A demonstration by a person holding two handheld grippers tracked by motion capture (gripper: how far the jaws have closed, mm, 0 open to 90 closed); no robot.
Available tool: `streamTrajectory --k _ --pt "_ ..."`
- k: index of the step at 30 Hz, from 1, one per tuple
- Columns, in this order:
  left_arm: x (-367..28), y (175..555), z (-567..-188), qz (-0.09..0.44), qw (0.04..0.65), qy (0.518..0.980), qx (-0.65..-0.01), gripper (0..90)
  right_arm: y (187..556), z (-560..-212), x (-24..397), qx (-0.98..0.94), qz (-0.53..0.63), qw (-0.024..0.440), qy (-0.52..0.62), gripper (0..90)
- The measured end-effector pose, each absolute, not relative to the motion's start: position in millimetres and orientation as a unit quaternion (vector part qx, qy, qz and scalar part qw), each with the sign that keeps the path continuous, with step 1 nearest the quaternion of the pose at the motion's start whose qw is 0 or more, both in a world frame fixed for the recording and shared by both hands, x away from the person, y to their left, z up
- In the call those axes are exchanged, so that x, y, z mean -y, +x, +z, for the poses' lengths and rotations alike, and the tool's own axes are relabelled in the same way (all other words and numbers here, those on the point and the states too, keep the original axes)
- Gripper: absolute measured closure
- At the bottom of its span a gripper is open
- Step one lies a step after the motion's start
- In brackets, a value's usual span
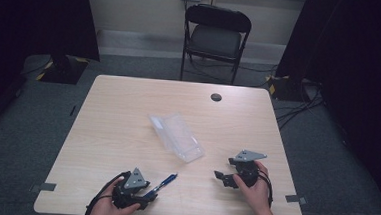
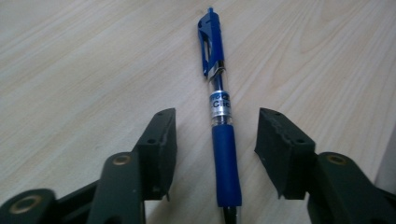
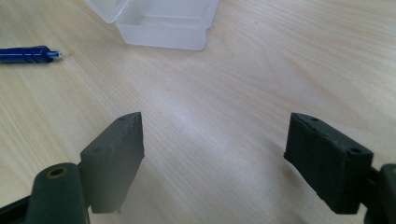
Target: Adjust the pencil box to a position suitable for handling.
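A blue pen [image 2: 221,116] is seen lying flat on the table [image 1: 117,133], between the spread jaws of the left gripper [image 2: 215,154], touched by neither. The right gripper [image 3: 212,158] is held wide over bare wood. An open clear case [image 1: 176,135] lies mid-table.

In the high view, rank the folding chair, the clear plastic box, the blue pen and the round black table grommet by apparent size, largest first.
1. folding chair
2. clear plastic box
3. blue pen
4. round black table grommet
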State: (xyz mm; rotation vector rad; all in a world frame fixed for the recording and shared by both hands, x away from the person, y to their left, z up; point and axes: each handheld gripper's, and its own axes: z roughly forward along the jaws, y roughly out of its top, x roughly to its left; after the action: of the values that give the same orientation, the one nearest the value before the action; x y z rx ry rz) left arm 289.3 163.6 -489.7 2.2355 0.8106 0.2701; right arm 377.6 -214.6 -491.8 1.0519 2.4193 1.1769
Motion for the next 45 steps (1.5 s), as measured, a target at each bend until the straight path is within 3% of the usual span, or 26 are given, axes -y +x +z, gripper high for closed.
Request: streamTrajectory --k 15,28,40,45 --pt "-155.8 292.2 -485.6 0.112 0.346 0.884 -0.293 77.8 374.0 -491.3 206.7 -0.834 0.403 0.121 0.356 18.8" --pt "-140.3 302.0 -477.3 0.112 0.361 0.884 -0.277 79.7 368.7 -487.9 216.7 -0.827 0.415 0.115 0.362 19.4" --pt "-80.6 313.6 -481.1 0.081 0.370 0.900 -0.216 79.7 361.8 -484.2 238.0 -0.811 0.428 0.120 0.381 19.4" --pt "-59.8 326.3 -483.7 0.079 0.386 0.890 -0.228 79.7 360.4 -483.5 244.5 -0.807 0.428 0.122 0.388 19.4"
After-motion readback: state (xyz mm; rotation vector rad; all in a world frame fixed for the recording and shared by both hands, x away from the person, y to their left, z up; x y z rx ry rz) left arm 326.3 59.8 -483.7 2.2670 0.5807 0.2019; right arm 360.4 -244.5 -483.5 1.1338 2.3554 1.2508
